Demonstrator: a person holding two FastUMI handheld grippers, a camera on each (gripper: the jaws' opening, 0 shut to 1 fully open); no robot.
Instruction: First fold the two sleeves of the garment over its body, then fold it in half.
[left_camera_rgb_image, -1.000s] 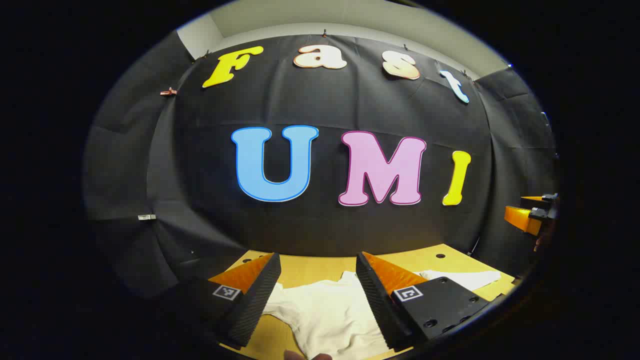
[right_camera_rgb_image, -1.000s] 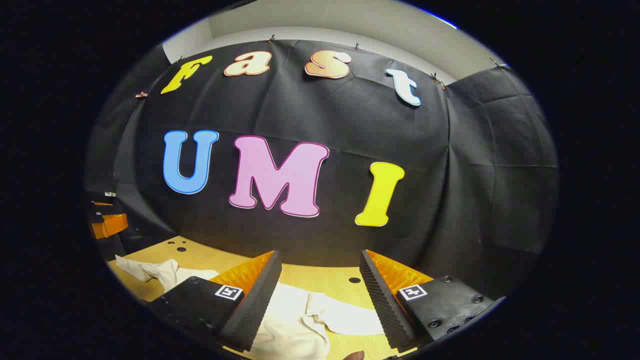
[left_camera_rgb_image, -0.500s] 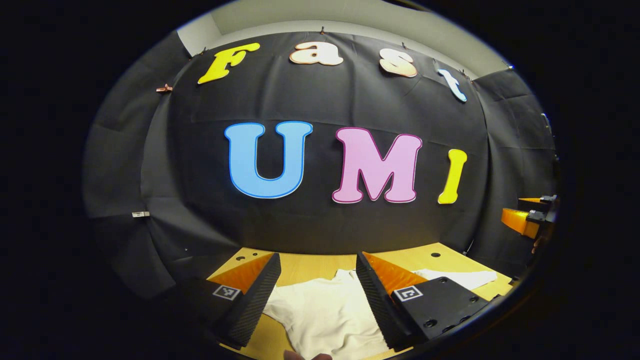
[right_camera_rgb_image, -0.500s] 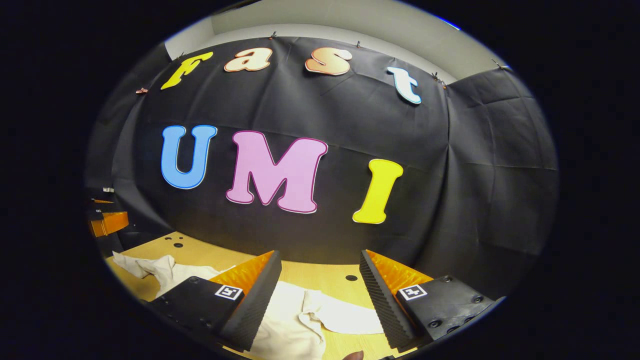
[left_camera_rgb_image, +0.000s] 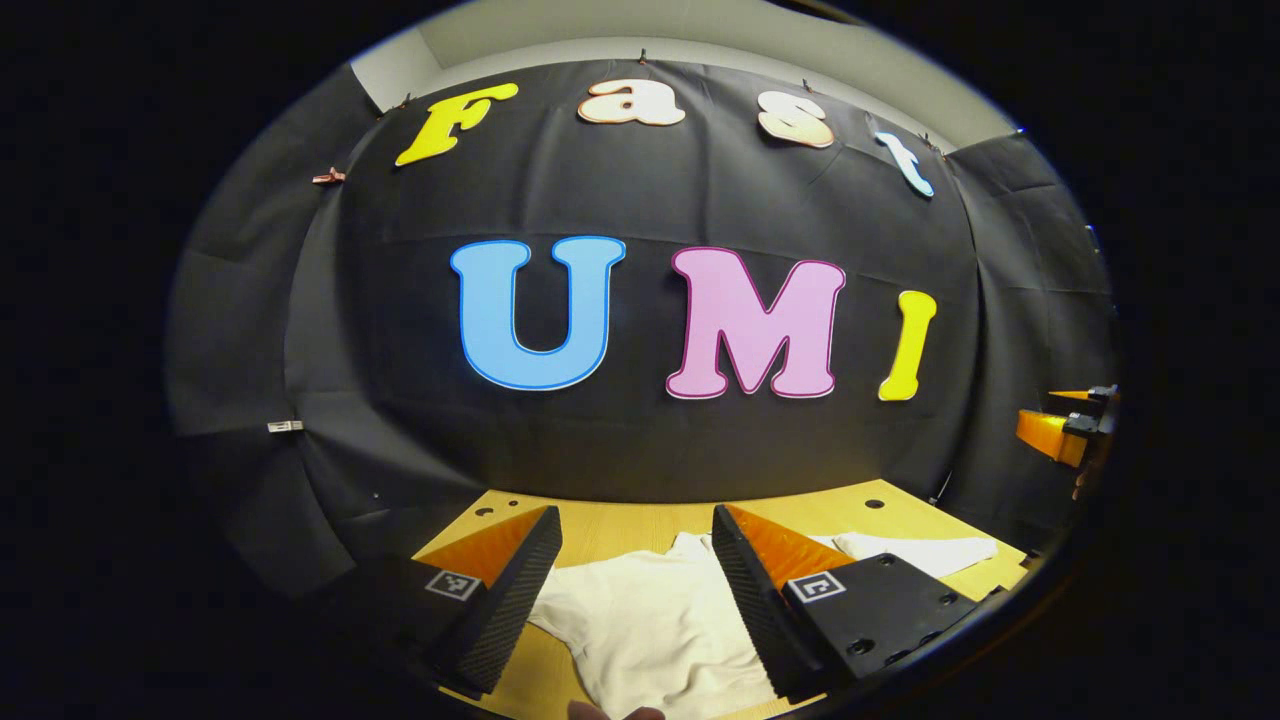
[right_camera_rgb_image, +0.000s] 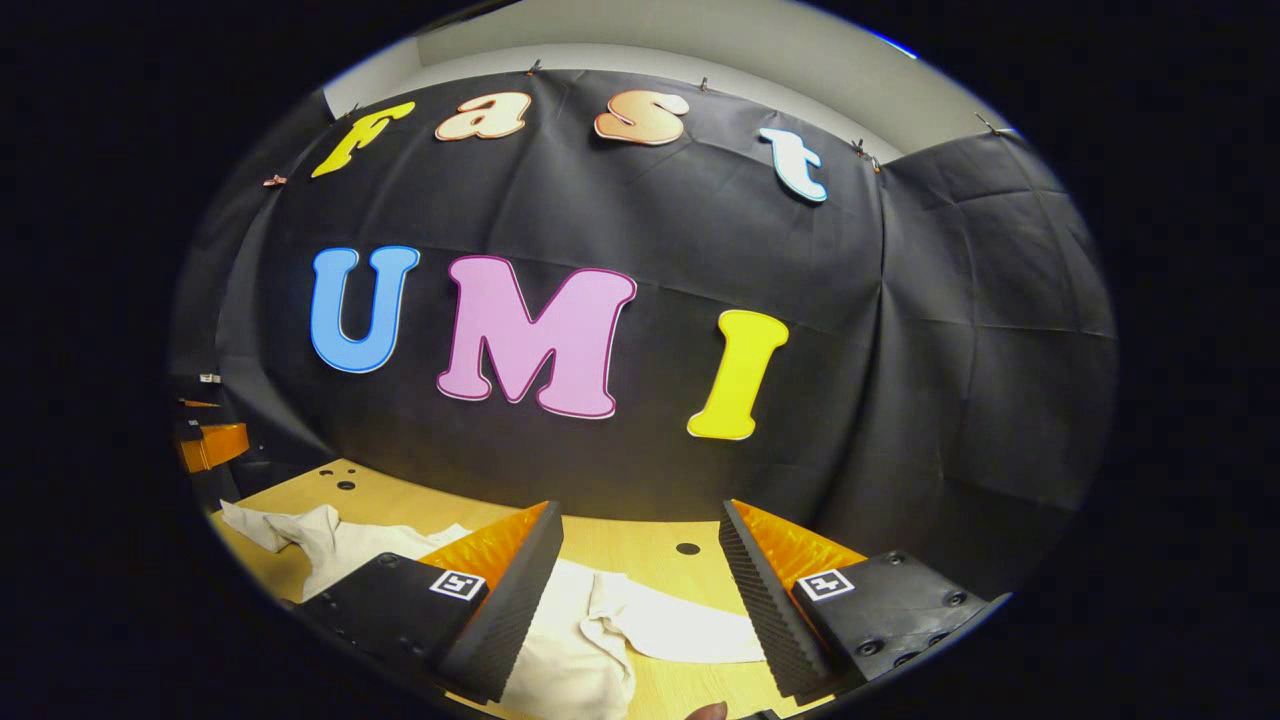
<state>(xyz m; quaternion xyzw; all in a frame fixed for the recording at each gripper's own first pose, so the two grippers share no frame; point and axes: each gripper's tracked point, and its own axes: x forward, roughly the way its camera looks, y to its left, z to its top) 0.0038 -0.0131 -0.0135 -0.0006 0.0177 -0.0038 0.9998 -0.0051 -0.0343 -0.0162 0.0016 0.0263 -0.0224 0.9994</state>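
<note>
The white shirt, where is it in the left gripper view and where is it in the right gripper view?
Left gripper view: the white shirt lies on the wooden table, low in the middle, between the open left tool's fingers.
Right gripper view: it spreads along the bottom left, one sleeve lying between the open right tool's fingers.
Shared landmark: the wooden table with round holes.

Wall: black cloth (left_camera_rgb_image: 640, 440), creased, clipped along its top.
Above: pale wall strip (right_camera_rgb_image: 700, 50).
Table: light wood (left_camera_rgb_image: 640, 525), small holes.
</note>
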